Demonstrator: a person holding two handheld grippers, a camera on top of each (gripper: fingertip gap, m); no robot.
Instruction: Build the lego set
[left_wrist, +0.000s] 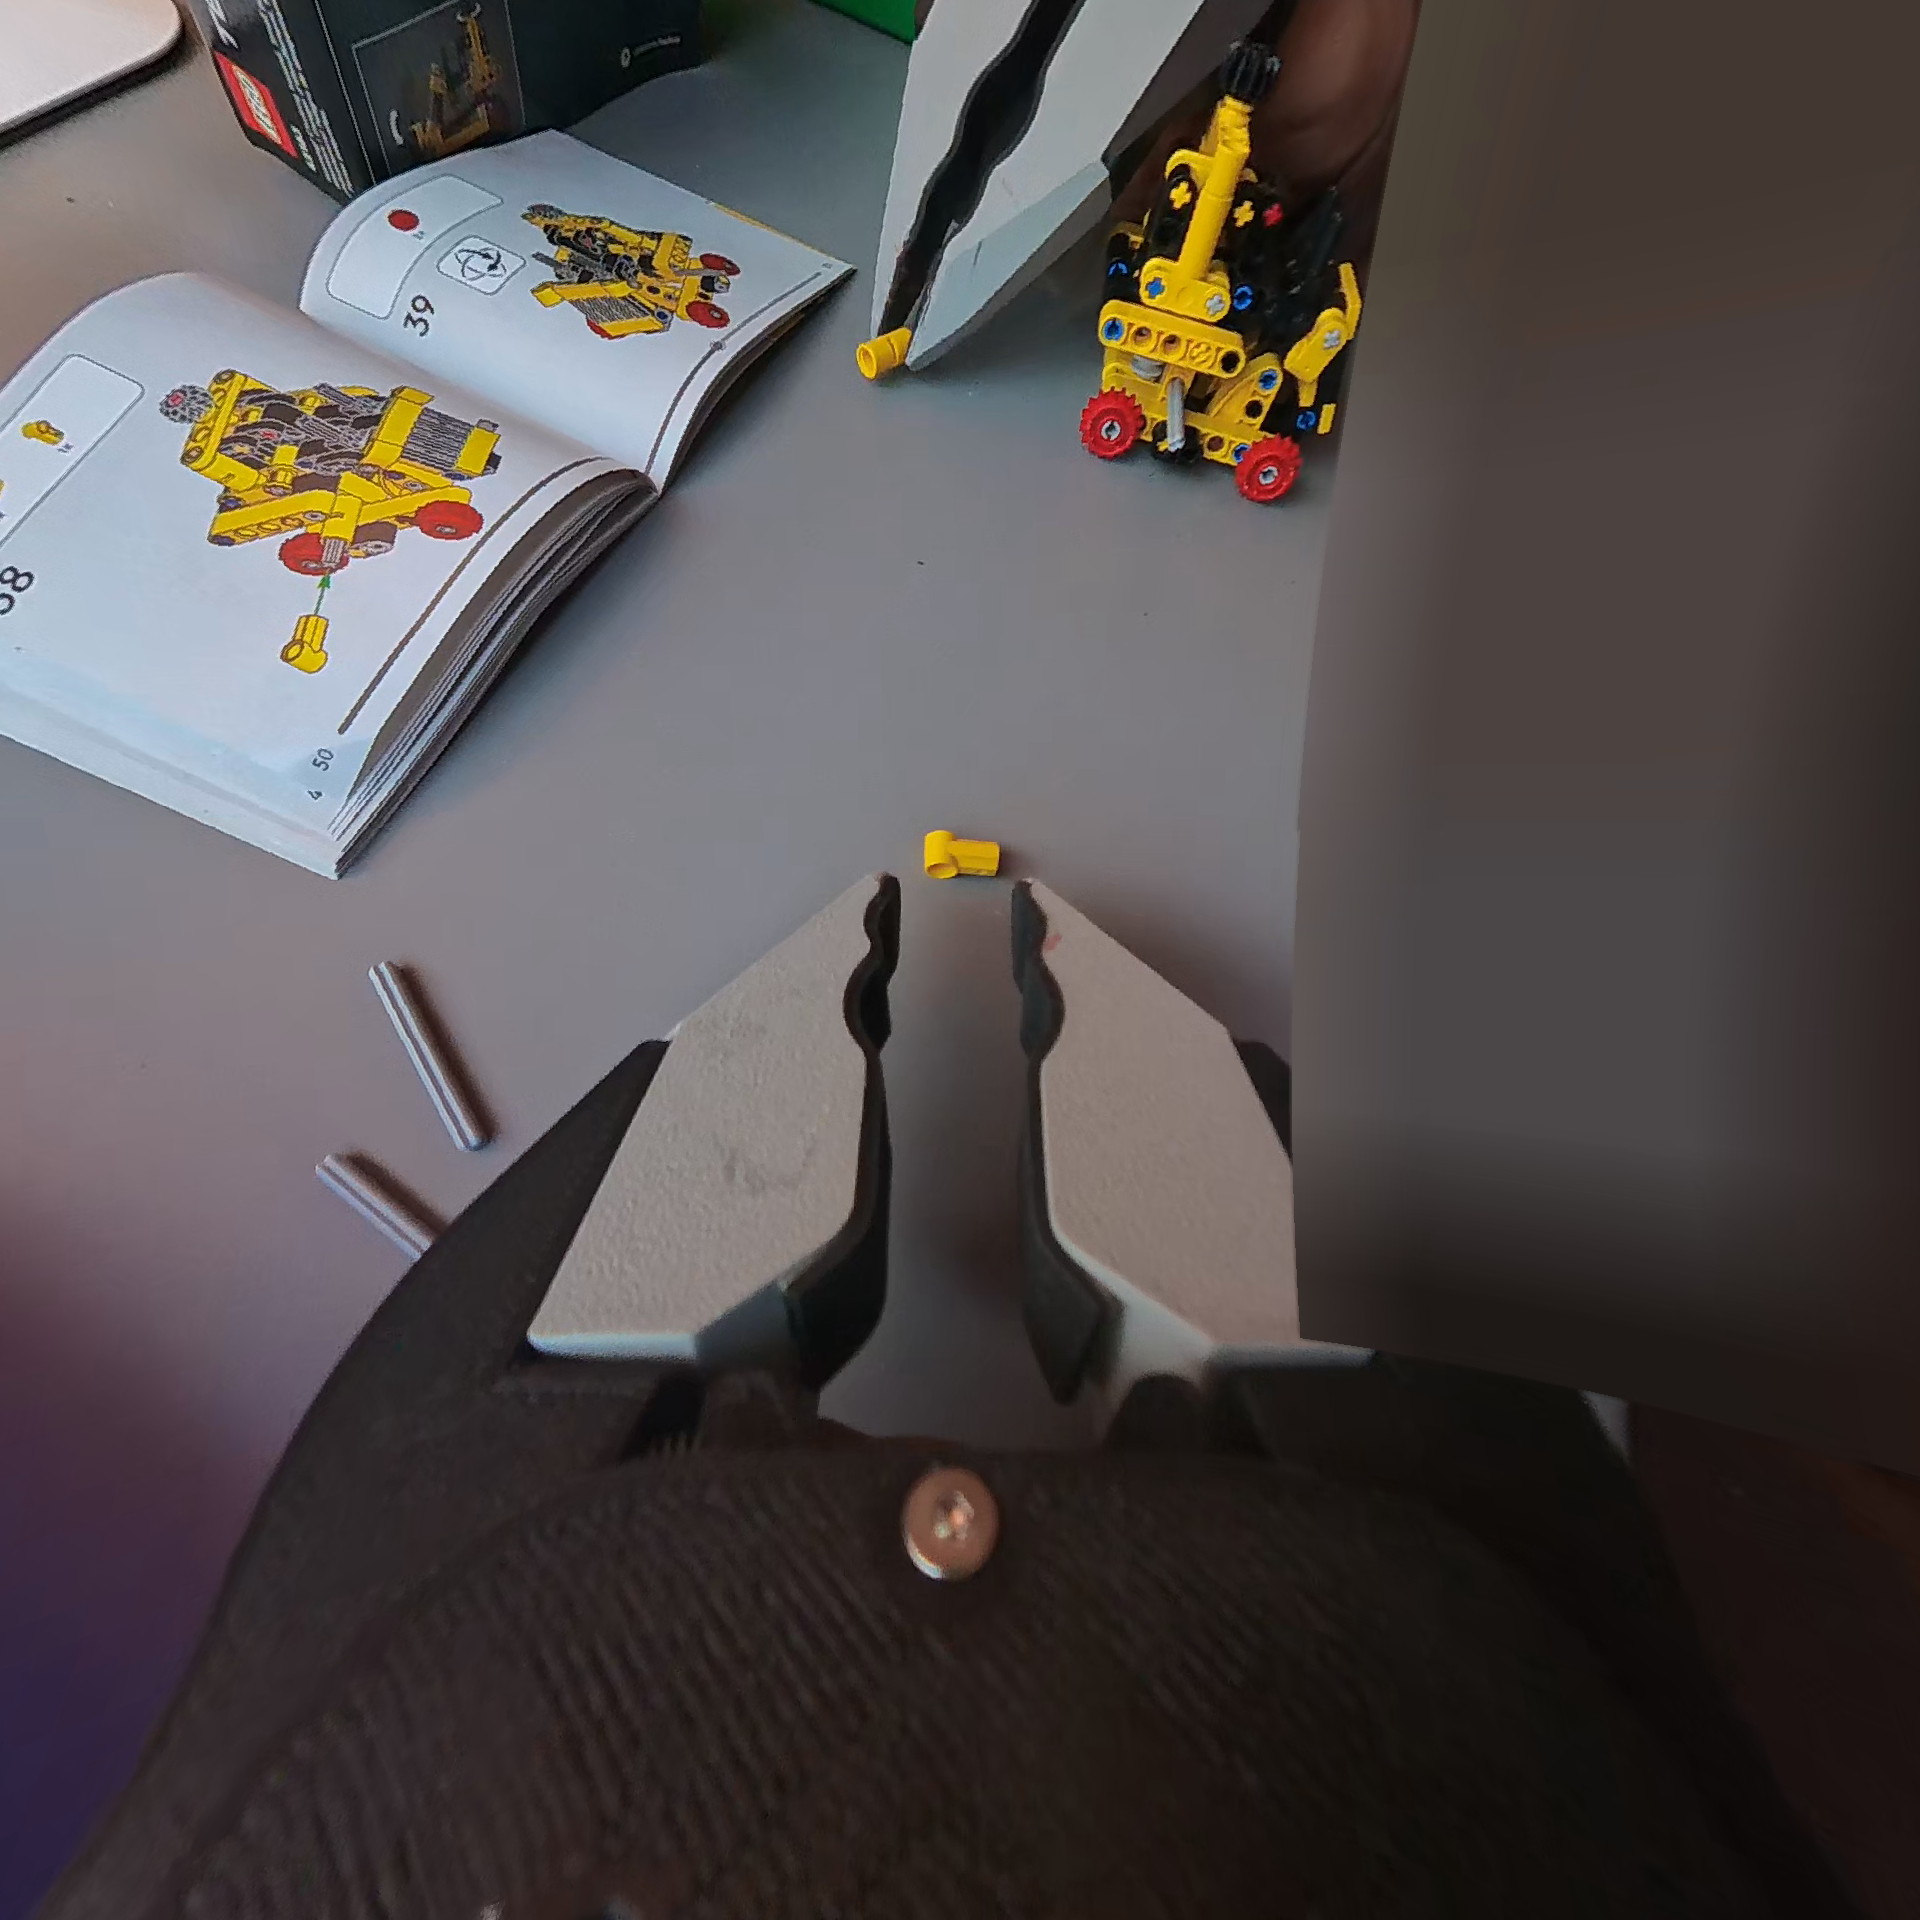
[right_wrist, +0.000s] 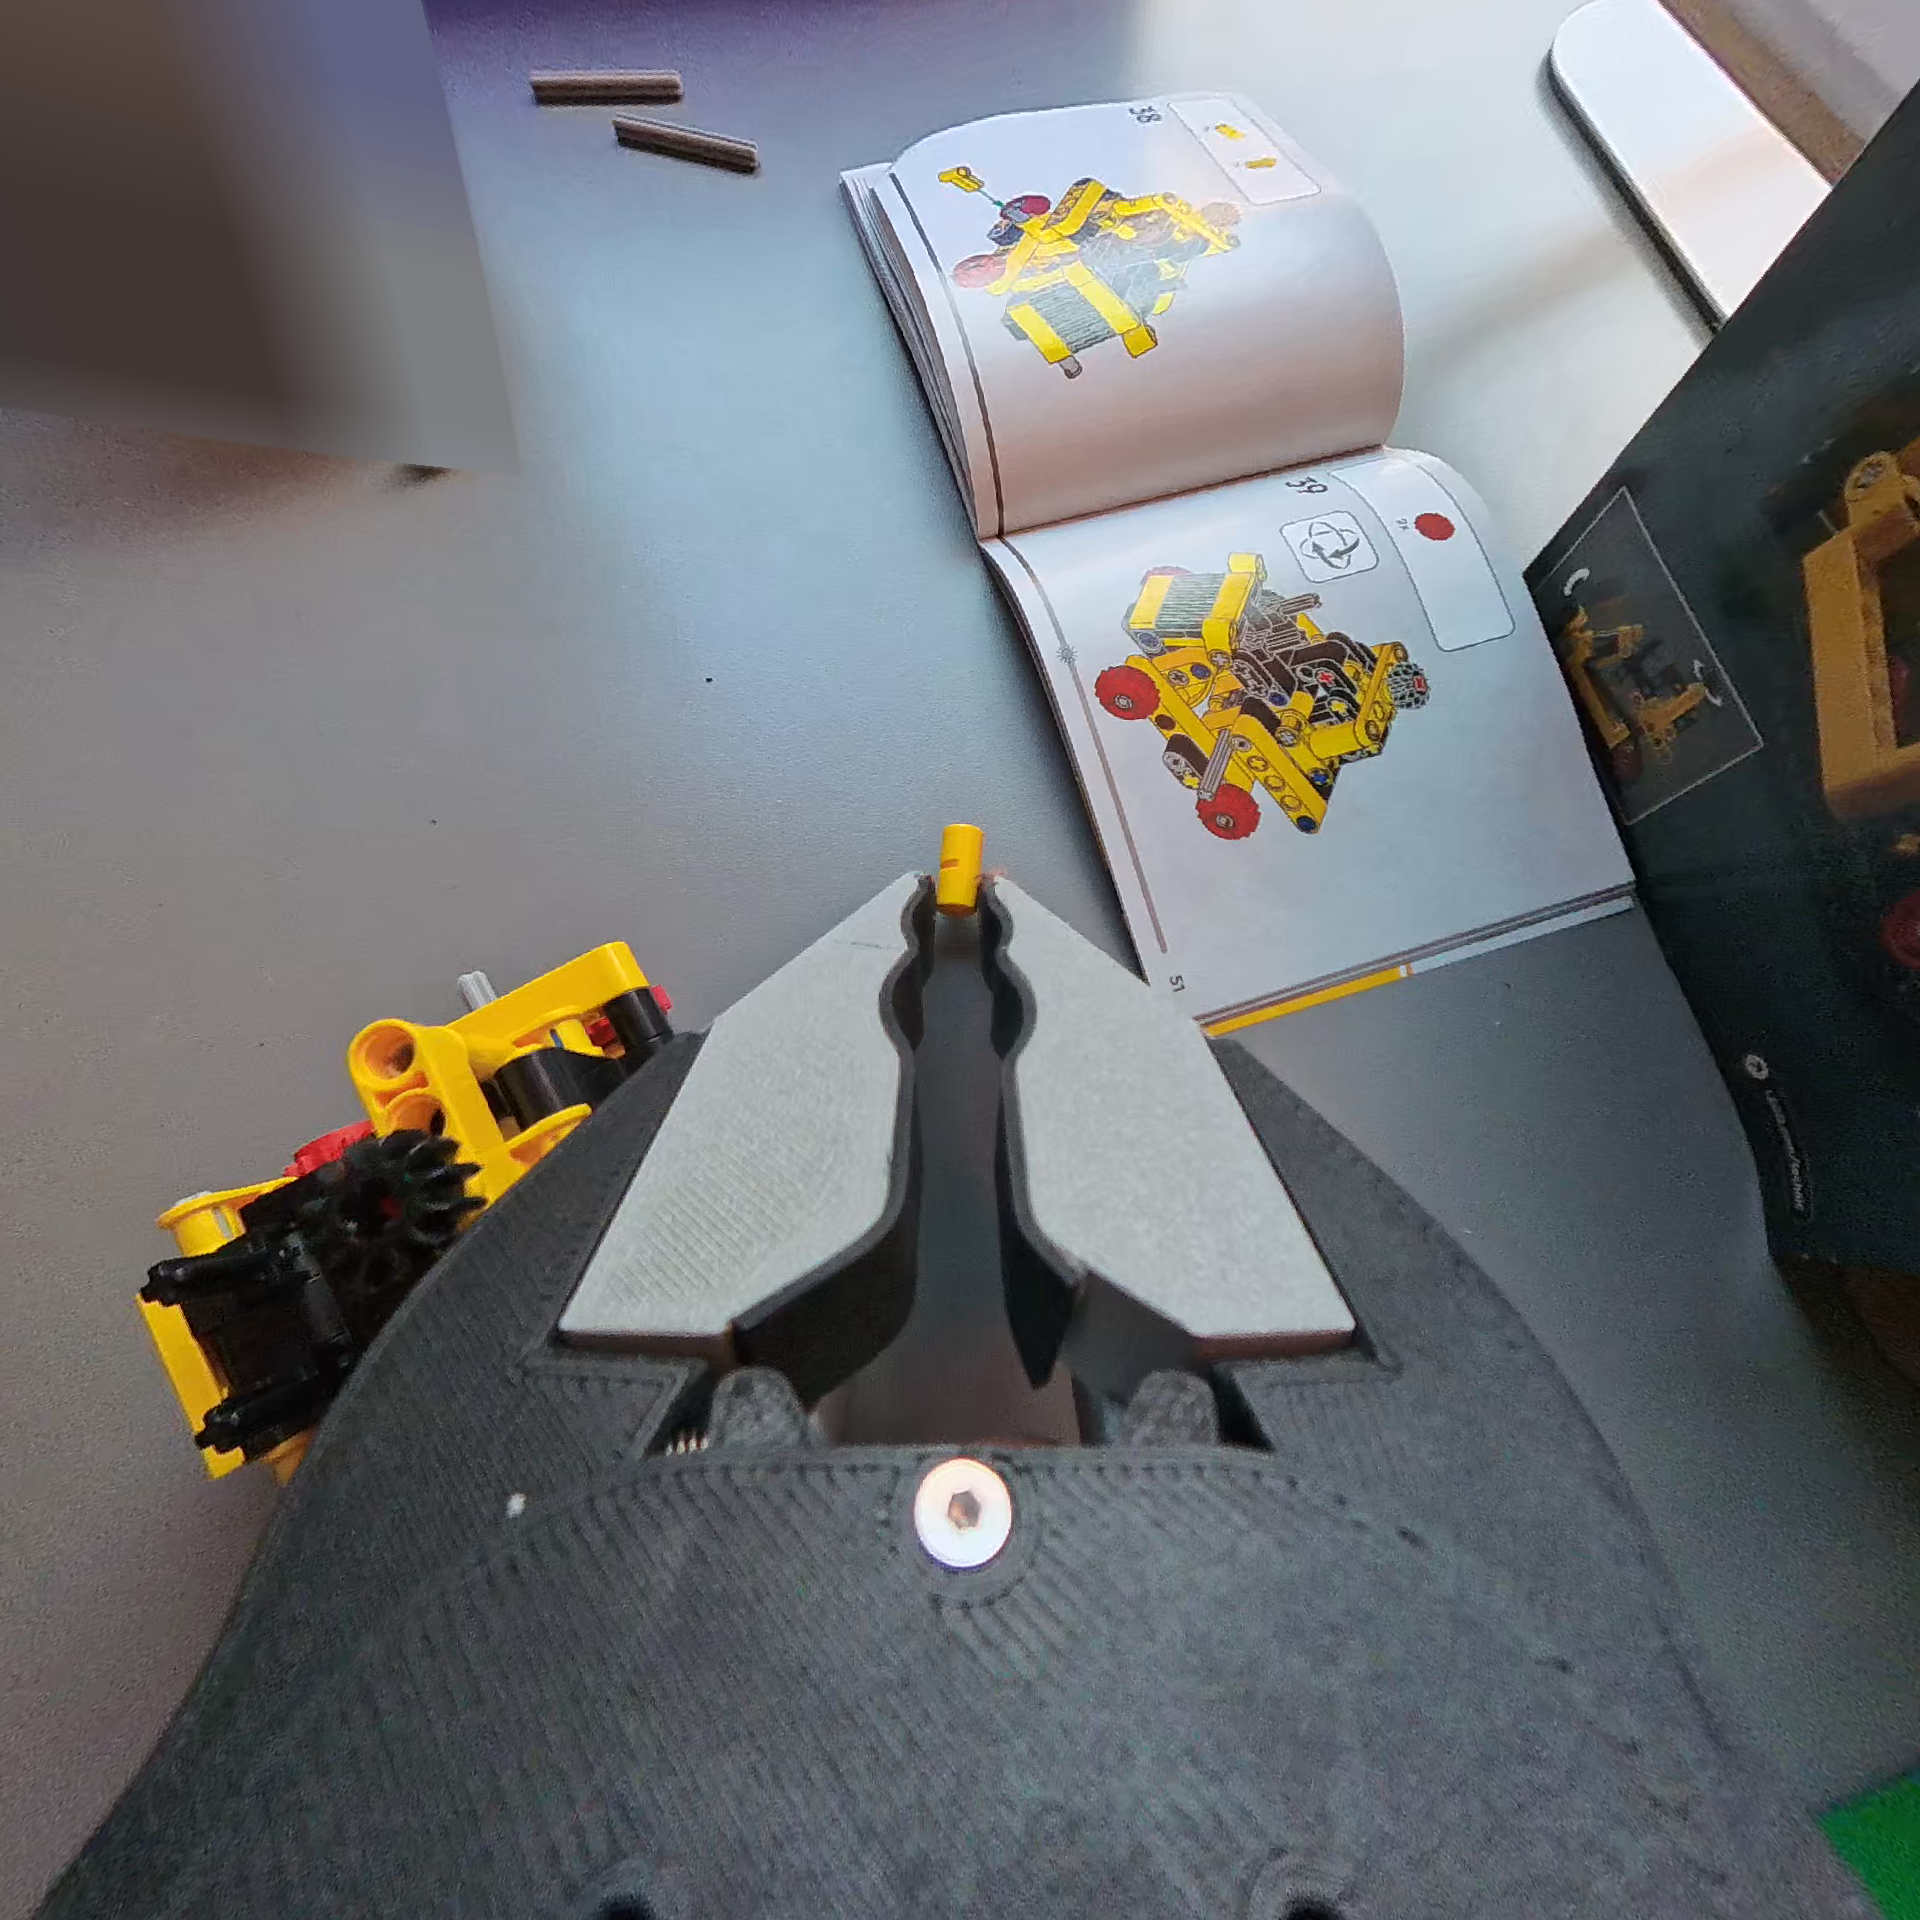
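Observation:
My left gripper (left_wrist: 956, 888) is open and empty, its tips just short of a small yellow connector (left_wrist: 960, 855) lying on the grey table. My right gripper (right_wrist: 956, 888) is shut on another small yellow connector (right_wrist: 958, 868) by its tips; it also shows in the left wrist view (left_wrist: 914, 332) with that connector (left_wrist: 881, 353) near the table. The part-built yellow and black vehicle (left_wrist: 1216, 301) with red wheels stands upright to the right of it, and shows at the lower left in the right wrist view (right_wrist: 416, 1164).
The open instruction booklet (left_wrist: 343, 499) lies at the left, the dark set box (left_wrist: 416, 83) behind it. Two grey axles (left_wrist: 428, 1055) lie left of my left gripper. In the right wrist view the booklet (right_wrist: 1247, 644) and box (right_wrist: 1787, 727) are ahead right. The left gripper's tips are roughly 20 centimetres from the right gripper's.

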